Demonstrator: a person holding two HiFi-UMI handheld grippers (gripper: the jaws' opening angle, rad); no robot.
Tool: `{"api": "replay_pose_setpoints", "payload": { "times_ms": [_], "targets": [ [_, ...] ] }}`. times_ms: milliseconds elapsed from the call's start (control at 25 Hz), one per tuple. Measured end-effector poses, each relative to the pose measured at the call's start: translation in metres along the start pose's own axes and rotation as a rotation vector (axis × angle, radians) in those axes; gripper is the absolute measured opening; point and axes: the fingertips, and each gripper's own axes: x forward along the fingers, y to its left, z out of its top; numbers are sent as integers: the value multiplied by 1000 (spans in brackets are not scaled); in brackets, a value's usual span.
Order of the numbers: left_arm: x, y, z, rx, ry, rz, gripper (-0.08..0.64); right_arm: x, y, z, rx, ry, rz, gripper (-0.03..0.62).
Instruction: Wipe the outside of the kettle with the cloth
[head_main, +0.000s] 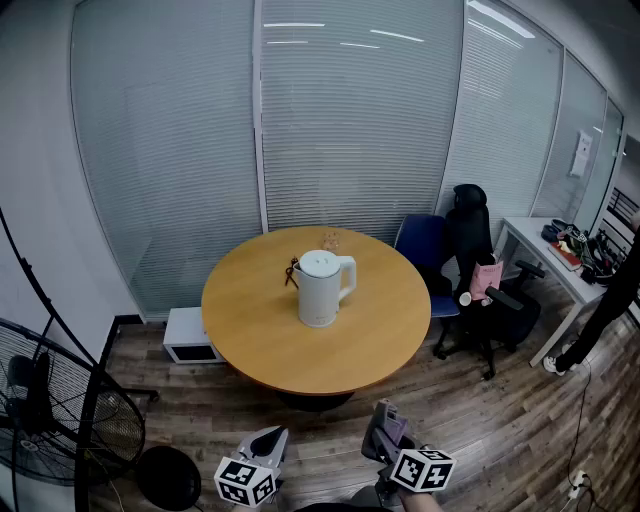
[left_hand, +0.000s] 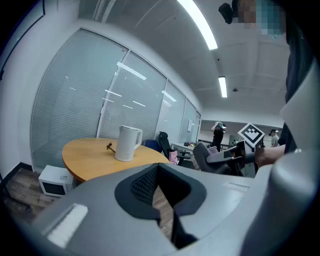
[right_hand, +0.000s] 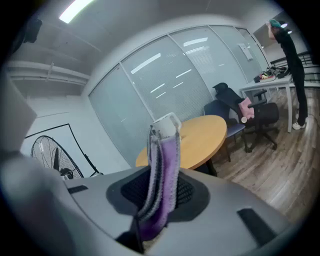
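Standing back from the table, cloth gripped.
Your right gripper is pinching the purple cloth between its jaws; your left gripper is holding its jaws pressed together, empty. The white kettle is sitting mid-table, well apart from both.

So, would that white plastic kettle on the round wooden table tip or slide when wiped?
Likelier to slide than tip: the white plastic kettle stands upright, broad-based, on the smooth round wooden table. Probably light if empty; its fill is hidden. Pushing the side handle could spin it.
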Motion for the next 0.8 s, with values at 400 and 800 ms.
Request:
{"api": "replay_pose_setpoints", "payload": {
  "times_ms": [400, 800],
  "targets": [
    [2, 13, -2, 2, -10, -25, 12, 6, -7, 2, 102, -46, -25, 92],
    [66, 22, -1, -48, 25, -15, 14, 47, -42, 22, 154, 9, 0, 92]
  ]
}}
